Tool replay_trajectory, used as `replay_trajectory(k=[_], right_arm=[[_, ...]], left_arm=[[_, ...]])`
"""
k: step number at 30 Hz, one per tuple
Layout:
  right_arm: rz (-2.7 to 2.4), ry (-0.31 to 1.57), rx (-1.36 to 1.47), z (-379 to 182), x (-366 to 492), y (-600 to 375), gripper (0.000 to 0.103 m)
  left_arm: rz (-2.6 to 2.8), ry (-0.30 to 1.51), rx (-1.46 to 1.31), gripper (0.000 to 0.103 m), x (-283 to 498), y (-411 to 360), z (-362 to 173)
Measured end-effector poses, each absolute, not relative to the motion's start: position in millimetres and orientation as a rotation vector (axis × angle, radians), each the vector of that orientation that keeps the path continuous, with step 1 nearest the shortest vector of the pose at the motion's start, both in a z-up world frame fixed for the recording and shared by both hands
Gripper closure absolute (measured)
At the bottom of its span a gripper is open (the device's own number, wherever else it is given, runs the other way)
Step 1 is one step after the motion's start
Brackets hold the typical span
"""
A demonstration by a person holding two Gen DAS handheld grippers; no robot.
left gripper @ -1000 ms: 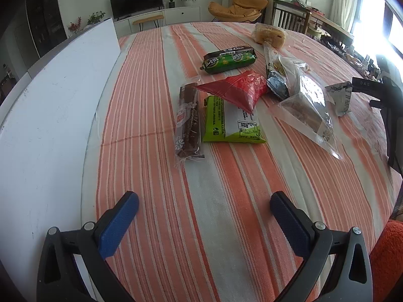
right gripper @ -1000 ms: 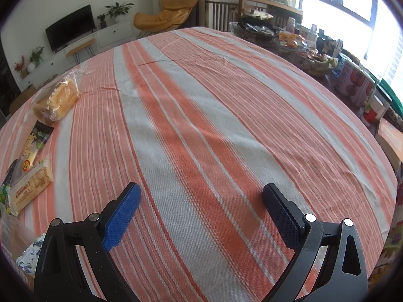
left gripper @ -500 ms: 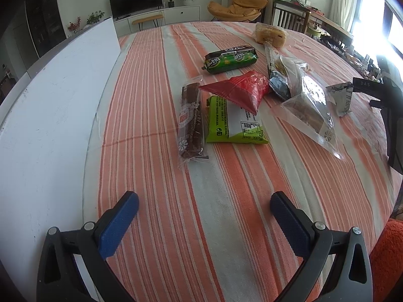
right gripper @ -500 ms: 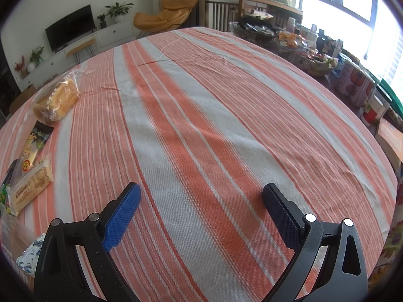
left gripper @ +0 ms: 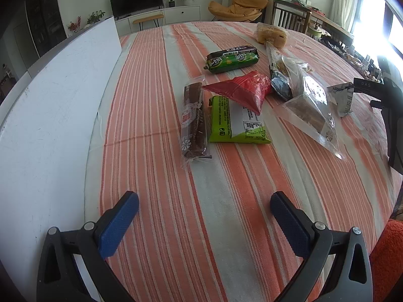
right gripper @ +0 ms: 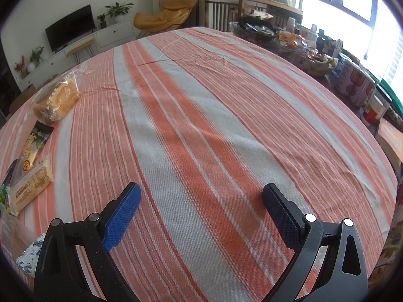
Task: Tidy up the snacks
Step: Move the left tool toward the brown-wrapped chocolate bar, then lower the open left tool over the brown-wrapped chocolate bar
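Several snack packs lie on the striped tablecloth (left gripper: 163, 80). In the left wrist view a brown bar in clear wrap (left gripper: 193, 119), a lime-green pack (left gripper: 234, 123), a red bag (left gripper: 241, 89), a dark green roll pack (left gripper: 233, 59), a clear bag of brown slices (left gripper: 308, 103) and a bread bag (left gripper: 272, 35) lie ahead. My left gripper (left gripper: 204, 207) is open and empty, short of the brown bar. My right gripper (right gripper: 201, 201) is open and empty over bare cloth; the bread bag (right gripper: 56, 99) and a beige pack (right gripper: 30, 188) lie at its left.
A white board (left gripper: 50, 105) runs along the table's left side. The other gripper's black body (left gripper: 385, 100) shows at the right edge. Baskets and cans (right gripper: 352, 80) crowd a side table by the window. An orange cushion (left gripper: 388, 259) lies at the lower right.
The left gripper has drifted slightly, so the snacks sit a little lower and nearer in its view. The right gripper has not moved.
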State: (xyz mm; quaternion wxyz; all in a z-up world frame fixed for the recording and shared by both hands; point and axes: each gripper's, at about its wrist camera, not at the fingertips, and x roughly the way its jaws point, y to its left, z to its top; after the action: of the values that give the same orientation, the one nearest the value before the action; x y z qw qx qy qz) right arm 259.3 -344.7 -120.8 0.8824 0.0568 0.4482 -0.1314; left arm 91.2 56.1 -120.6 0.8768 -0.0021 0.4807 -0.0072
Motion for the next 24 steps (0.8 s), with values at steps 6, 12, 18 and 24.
replay_trajectory(k=[6, 12, 18, 24], right_arm=[[-0.274, 0.933, 0.118, -120.8, 259.3, -344.7, 0.004], [-0.274, 0.933, 0.118, -120.9, 259.4, -344.9, 0.004], [-0.274, 0.933, 0.118, -120.7, 259.3, -344.7, 0.004], [-0.274, 0.933, 0.118, -120.6, 259.3, -344.6, 0.004]], left_arm=[[-0.010, 1.007, -0.007, 0.000, 91.3, 57.8, -121.0], [-0.009, 1.008, -0.007, 0.000, 91.2, 58.2, -121.0], [-0.008, 1.008, -0.007, 0.000, 91.1, 58.3, -121.0], [-0.006, 1.009, -0.008, 0.000, 91.3, 59.4, -121.0]])
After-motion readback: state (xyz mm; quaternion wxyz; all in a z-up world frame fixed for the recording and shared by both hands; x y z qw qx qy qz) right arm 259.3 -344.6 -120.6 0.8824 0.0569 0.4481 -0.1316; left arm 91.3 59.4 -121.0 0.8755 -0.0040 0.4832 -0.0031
